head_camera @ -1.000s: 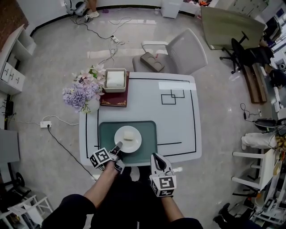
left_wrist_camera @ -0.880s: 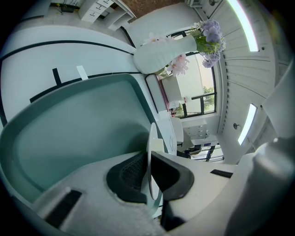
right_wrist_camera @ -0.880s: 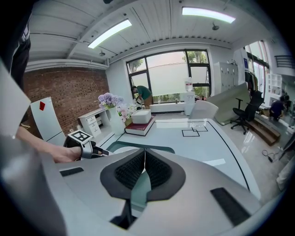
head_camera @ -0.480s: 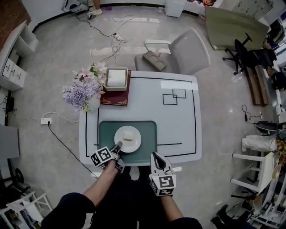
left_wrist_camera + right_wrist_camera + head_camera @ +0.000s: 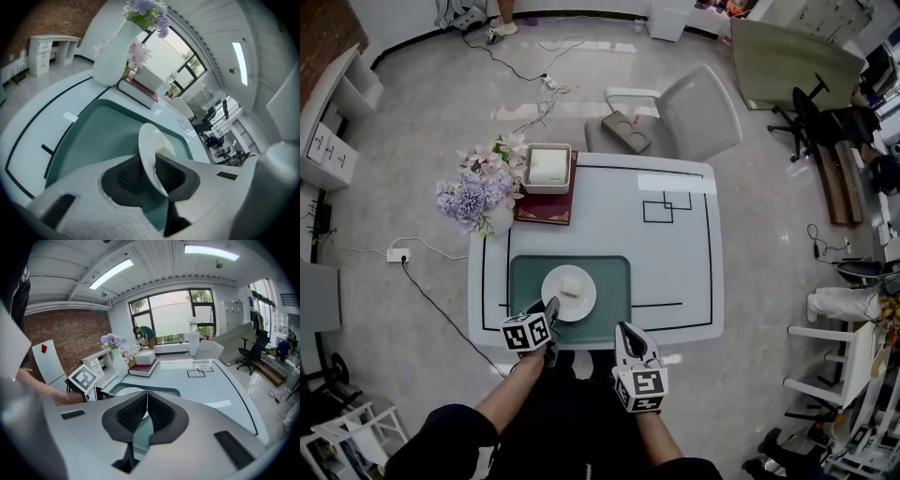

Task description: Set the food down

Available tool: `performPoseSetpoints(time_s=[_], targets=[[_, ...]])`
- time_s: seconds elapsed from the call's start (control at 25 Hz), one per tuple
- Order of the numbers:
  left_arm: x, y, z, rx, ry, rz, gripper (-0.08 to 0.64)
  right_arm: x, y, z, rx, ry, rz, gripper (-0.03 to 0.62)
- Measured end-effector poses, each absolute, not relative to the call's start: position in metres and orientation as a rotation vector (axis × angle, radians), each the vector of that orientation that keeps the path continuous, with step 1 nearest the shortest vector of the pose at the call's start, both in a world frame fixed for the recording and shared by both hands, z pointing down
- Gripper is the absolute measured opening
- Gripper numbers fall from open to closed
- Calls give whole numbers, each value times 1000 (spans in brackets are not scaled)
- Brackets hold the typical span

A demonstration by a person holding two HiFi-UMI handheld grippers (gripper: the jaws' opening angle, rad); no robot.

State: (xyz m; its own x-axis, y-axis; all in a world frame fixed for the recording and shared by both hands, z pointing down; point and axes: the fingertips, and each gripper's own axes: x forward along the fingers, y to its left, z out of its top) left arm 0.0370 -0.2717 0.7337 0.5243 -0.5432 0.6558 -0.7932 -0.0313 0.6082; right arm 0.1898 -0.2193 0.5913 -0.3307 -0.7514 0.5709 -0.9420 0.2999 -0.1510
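Note:
A white plate carrying a pale block of food rests on the teal placemat at the table's near edge. My left gripper is at the plate's near-left rim. In the left gripper view the plate's rim stands between the two dark pads, with a small gap showing; the jaws are opening. The food sits just beyond. My right gripper hovers at the table's near edge, right of the plate, shut and empty.
The white table has black lines. At its far left stand a vase of purple and pink flowers, a dark red book and a white box on it. A grey chair stands behind the table.
The left gripper's marker cube has shifted slightly right and turned, staying at the plate's rim. Plate, food and right gripper have kept their places.

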Motion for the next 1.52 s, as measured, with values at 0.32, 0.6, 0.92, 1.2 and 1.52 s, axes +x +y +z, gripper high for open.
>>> performPoseSetpoints(time_s=[0.32, 0.6, 0.92, 1.2, 1.52], targets=[[41, -260, 733, 1858, -1117, 589, 138, 186, -217, 590, 1520, -2187, 666, 11], [29, -252, 741, 1863, -1127, 644, 156, 178, -219, 592, 1509, -2196, 665, 9], [17, -246, 735, 1891, -1137, 644, 156, 162, -222, 592, 1480, -2216, 656, 10], [10, -257, 697, 2037, -1161, 579, 156, 143, -229, 590, 1463, -2247, 628, 11], [7, -260, 642, 2238, -1170, 520, 9, 119, -235, 585, 1437, -2277, 599, 11]])
